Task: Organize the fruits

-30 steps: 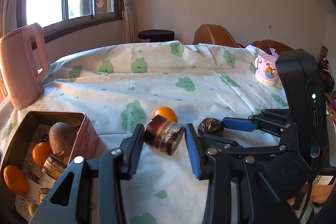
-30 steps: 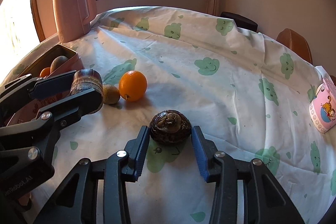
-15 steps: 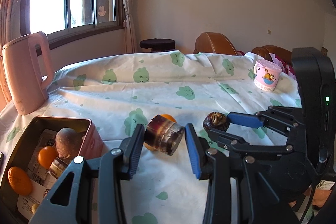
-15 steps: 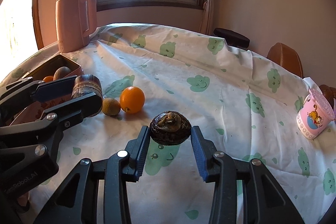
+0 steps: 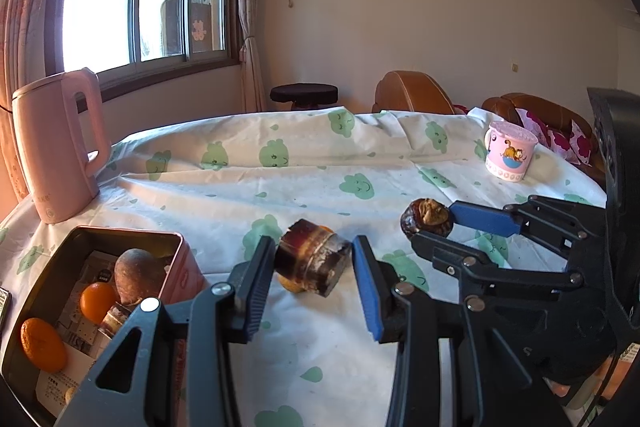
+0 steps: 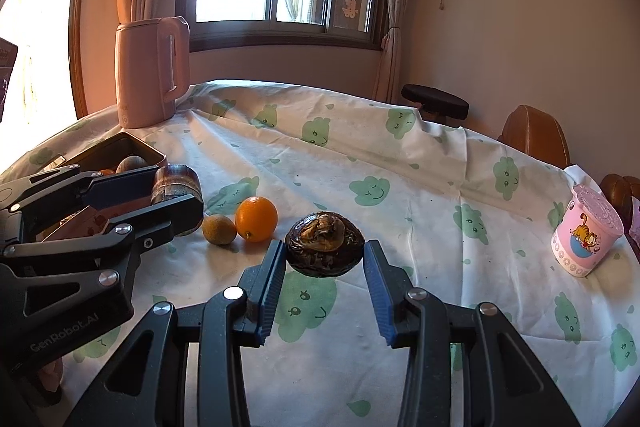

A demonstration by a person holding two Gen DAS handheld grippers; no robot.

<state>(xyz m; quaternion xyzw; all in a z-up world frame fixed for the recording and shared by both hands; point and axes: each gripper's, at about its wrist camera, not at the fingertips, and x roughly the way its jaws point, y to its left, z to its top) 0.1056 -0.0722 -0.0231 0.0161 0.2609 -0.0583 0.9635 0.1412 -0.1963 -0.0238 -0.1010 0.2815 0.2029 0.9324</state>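
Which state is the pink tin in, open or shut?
Open: the pink tin has no lid on, and oranges and a brown fruit show inside.

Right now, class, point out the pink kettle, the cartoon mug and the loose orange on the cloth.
pink kettle (image 6: 150, 75), right wrist view, on its body.
cartoon mug (image 6: 586, 235), right wrist view, on its printed side.
loose orange (image 6: 256, 219), right wrist view, on its peel.

Dark cylindrical fruit (image 5: 312, 258) and round dark fruit (image 6: 324, 243) held above the tablecloth.
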